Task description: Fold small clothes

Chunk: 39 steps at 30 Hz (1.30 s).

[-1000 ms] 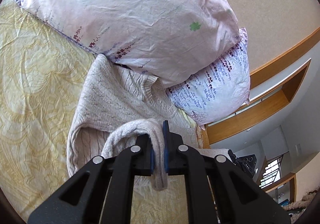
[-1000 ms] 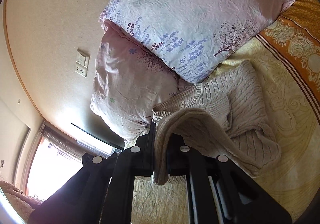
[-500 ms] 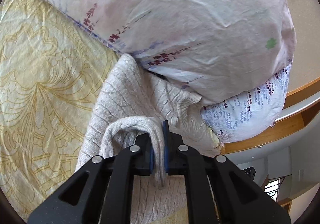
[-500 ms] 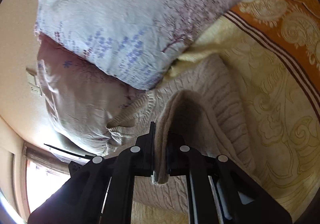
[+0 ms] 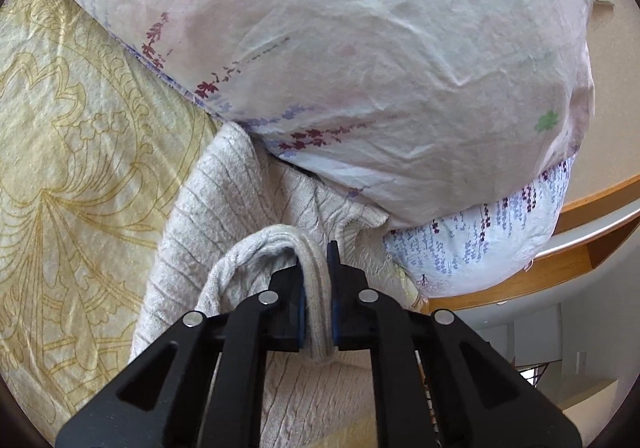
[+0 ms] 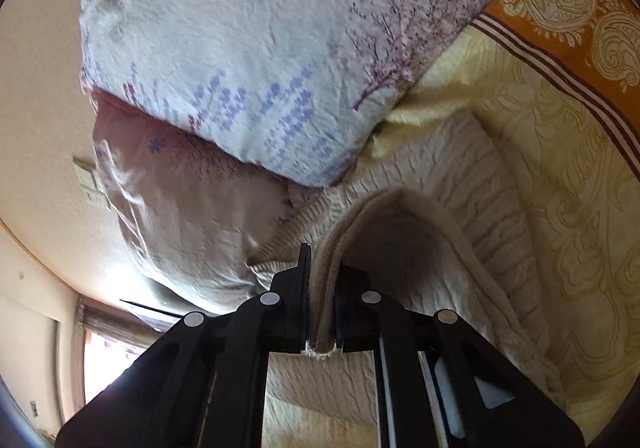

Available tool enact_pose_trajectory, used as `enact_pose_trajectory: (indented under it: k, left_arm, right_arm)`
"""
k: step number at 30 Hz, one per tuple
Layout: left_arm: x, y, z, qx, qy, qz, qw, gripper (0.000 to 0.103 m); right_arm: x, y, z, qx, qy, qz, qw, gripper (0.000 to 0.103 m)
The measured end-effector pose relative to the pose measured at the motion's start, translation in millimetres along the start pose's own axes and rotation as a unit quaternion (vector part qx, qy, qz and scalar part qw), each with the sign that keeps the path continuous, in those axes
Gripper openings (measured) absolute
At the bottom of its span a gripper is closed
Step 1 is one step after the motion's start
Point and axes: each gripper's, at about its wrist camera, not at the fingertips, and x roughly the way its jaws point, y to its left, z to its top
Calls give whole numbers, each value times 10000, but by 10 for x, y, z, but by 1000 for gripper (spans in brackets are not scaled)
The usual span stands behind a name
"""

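A beige cable-knit sweater [image 5: 224, 204] lies on the yellow patterned bedspread, its far end tucked against the pillows. My left gripper [image 5: 318, 272] is shut on a doubled-over edge of the sweater, which loops out to the left of the fingers. In the right wrist view the same sweater [image 6: 492, 208] spreads to the right, and my right gripper [image 6: 324, 276] is shut on another folded edge of it; the knit arches up from the jaws. Both pinched edges sit close over the sweater's upper part near the collar.
Two floral pillows [image 5: 360, 60] [image 6: 248, 60] are stacked right behind the sweater, almost touching it. The yellow bedspread [image 5: 72, 168] extends left; an orange patterned border [image 6: 580, 20] runs at the far right. A wooden headboard ledge [image 5: 592, 208] and a wall switch [image 6: 90, 184] lie beyond.
Both grippers carried their pinched sweater edges forward and down toward the pillows, which now fill much more of each view. Each wrist rolled somewhat. The grips stayed shut.
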Motion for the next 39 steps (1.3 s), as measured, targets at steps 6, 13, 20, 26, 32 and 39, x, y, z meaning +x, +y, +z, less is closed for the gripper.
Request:
enact_pose_trajectory:
  k: [6,13,20,26,32,39]
  left_arm:
    - [164,132,127,-543,-185,27,9984,8]
    - [336,90,251,-680,-191,217,9973,9]
    - [366,49,317,-749,-156,168,9969,33]
    - [-28,-141,436,4,-501,660,9966,77]
    - [-157,-296,358,1103,-234,1314,9849,67]
    - [104,-347,188,1559,230,1926,9685,64]
  right_arm:
    - [166,-258,170,673,-260,-353,9968,10]
    - [293,-440,192,1181,-330,-558,9909,13]
    - [221,-243,328,909,-597,-705,9916,53]
    - [-152,17,304,-229,-816,-1637,9829,53]
    - [-52,110,134,-1189,-301,-2336,9646,48]
    - [138,-16,54,-1567,168,-2824,9463,41]
